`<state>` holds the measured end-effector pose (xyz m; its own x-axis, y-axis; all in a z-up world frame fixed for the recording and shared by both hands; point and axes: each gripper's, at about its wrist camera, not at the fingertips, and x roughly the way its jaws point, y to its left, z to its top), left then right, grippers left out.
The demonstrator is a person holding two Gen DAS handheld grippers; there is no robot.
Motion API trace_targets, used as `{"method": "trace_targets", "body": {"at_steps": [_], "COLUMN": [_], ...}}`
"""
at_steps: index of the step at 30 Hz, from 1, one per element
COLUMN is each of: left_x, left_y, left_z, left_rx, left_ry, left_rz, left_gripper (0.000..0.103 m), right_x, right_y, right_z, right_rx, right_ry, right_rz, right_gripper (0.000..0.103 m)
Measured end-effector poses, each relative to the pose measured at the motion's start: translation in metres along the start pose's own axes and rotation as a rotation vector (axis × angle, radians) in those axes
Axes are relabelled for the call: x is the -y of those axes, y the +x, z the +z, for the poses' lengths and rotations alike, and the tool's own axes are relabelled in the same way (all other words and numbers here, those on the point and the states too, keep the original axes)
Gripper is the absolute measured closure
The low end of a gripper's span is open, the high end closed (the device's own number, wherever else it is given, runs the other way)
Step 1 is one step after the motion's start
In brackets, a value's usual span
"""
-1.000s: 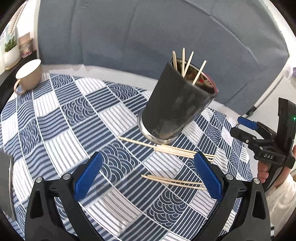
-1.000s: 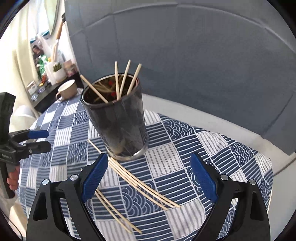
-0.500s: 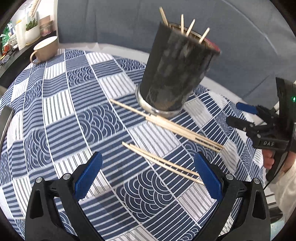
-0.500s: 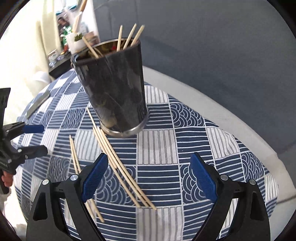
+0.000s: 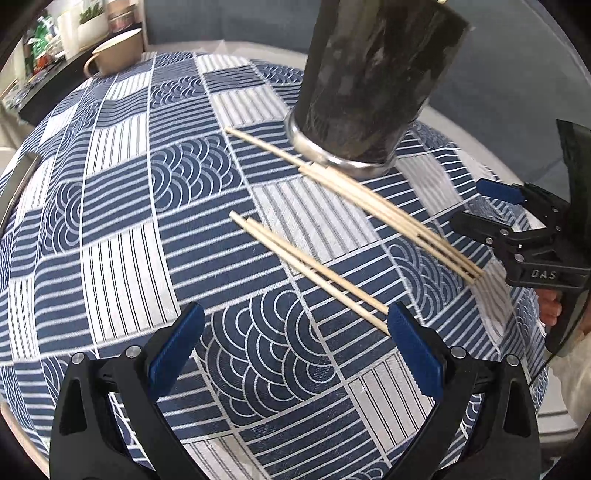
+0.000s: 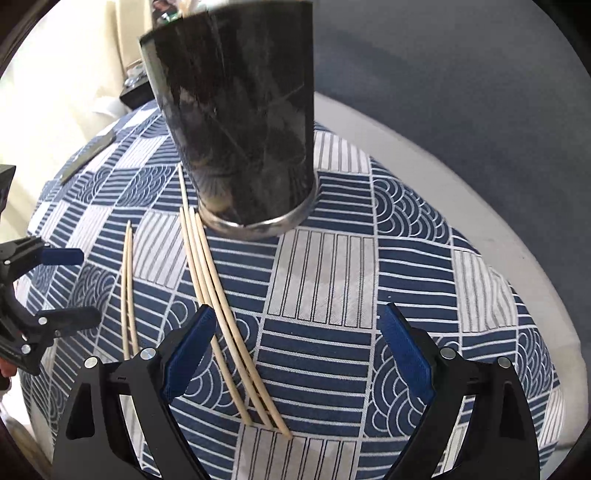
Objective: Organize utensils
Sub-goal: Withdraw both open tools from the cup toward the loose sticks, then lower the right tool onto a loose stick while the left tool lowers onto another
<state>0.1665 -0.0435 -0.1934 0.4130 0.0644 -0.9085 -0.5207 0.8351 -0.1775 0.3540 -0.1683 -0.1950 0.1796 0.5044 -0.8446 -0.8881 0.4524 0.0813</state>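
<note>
Chopsticks (image 5: 354,199), pale wood, slender, lying beside dark holder (image 5: 373,77)

A blue-and-white patterned tablecloth (image 5: 122,236) covers the worktop. A beige mug (image 5: 117,52) stands at its far edge, with a potted plant (image 5: 89,23) and jars on a dark shelf (image 5: 44,86) beyond. Grey-blue upholstery (image 6: 461,74) fills the background.

2 close, low, converging views; shared holder (image 5: 373,81), chopsticks (image 6: 221,314)
</note>
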Motion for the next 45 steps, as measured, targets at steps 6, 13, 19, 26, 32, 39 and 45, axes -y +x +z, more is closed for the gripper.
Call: {"method": "trace_targets", "body": {"at_steps": [6,13,19,26,32,39,45], "left_x": [0.0,0.004,0.007,0.006,0.005,-0.001,-0.002], "left_y": [0.007,0.009,0.01,0.012,0.015,0.018,0.015], "left_z": [-0.003,-0.004,-0.008,0.0,0.006,0.014,0.01], "left_rx": [-0.003,0.006,0.004,-0.033,-0.099,-0.192,-0.2], "left_ry": [-0.059,-0.068,-0.091,-0.188,-0.265,-0.34,-0.356], "left_rz": [0.05,0.117,0.164,0.21,0.236,0.239,0.238], "left_gripper": [0.006,0.006,0.006,0.005,0.005,0.005,0.004], "right_x": [-0.005,-0.011,-0.007,-0.007,-0.009,-0.02,-0.019], "right_y": [0.01,0.019,0.022,0.024,0.031,0.033,0.043], "right_z": [0.0,-0.002,-0.001,0.001,0.011,0.015,0.03], "right_rx": [-0.01,-0.022,-0.028,-0.033,-0.093,-0.097,-0.19], "right_ry": [-0.06,-0.096,-0.115,-0.134,-0.162,-0.269,-0.212], "right_rz": [0.018,0.018,0.001,0.018,-0.051,-0.077,0.004], "right_gripper": [0.017,0.017,0.017,0.017,0.016,0.016,0.044]}}
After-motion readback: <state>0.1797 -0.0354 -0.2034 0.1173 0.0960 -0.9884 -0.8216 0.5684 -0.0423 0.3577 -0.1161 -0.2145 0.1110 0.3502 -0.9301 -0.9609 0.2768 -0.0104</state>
